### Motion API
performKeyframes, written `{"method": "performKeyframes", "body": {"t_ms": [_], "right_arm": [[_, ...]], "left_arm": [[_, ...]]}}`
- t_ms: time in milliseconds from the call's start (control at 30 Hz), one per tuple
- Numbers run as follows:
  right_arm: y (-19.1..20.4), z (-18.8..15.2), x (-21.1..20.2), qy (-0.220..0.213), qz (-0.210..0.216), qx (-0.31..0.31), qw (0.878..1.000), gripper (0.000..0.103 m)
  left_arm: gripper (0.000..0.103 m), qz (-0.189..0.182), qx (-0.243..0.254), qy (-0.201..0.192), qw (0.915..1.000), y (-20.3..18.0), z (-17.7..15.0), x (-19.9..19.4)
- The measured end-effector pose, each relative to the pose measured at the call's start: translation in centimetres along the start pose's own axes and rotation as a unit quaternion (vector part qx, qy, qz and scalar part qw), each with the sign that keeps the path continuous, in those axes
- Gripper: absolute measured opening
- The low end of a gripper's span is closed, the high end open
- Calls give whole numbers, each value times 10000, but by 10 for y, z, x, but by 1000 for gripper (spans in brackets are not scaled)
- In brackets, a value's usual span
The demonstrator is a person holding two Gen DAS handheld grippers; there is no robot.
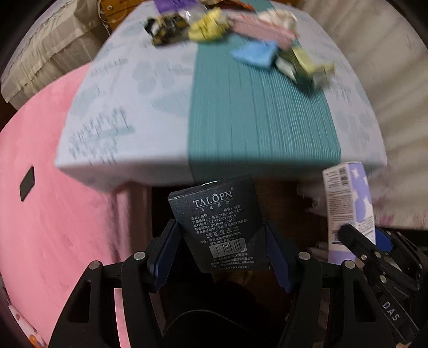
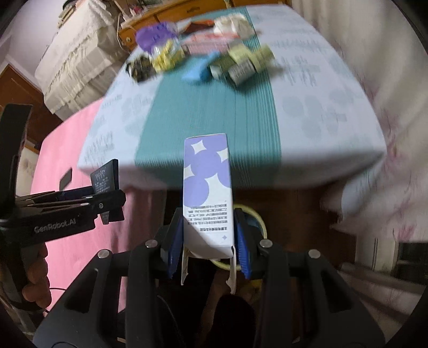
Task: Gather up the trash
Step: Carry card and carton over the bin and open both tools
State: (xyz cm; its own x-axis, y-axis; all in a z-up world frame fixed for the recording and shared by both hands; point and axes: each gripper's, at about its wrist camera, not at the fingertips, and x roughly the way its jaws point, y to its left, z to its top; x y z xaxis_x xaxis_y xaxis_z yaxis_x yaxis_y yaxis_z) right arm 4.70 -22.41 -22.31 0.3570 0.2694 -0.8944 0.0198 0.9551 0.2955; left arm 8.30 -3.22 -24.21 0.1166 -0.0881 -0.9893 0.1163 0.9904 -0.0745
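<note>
Left wrist view: left gripper [image 1: 223,241] clenched on a dark card package [image 1: 218,224] printed TALOPN, blue pads pressing both side edges, package upright between the fingers. Beyond it, a low table [image 1: 128,150] under a pale printed cloth with a teal runner [image 1: 256,117] down the middle. At the far end of that table, blurred, a heap of trash: a yellow crumpled wrapper [image 1: 207,25], a dark patterned packet [image 1: 165,29], a pink flat pack [image 1: 263,30], a blue piece [image 1: 255,55], a green-and-cream box [image 1: 305,67] lying tilted. At lower right, right gripper [image 1: 361,235] seen from the side, grasping a white-and-purple carton [image 1: 347,203]. Pink bedding [image 1: 53,214] to the left, with a small black rectangle [image 1: 27,183] lying on it. Right wrist view: right gripper [image 2: 208,238] clamped on the same white-and-purple carton [image 2: 207,192], carton upright, its torn bottom flap hanging below the pads. Under it, a yellow-rimmed round bin [image 2: 263,222], mostly hidden; contents impossible to tell. At left, left gripper [image 2: 111,203] in side view with the dark card package [image 2: 105,178], and a hand [image 2: 37,278] around its handle. Both held items near the table's front edge, well apart from the heap.
</note>
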Motion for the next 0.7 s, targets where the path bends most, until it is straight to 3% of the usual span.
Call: {"method": "performKeyframes", "body": {"t_ms": [133,333,700], "right_arm": [[-18,-38,14,303,35,193,9993,32],[-43,-81,53,626,50,603,9962,32],[-88,-132,197,865,-137,1170,9893,33]], "left_arm": [[64,54,234,248,9994,-17,-37,27],[64,149,533,458,9974,-30,-64,74],[66,-98,876,626,9941,-36,-76,222]]}}
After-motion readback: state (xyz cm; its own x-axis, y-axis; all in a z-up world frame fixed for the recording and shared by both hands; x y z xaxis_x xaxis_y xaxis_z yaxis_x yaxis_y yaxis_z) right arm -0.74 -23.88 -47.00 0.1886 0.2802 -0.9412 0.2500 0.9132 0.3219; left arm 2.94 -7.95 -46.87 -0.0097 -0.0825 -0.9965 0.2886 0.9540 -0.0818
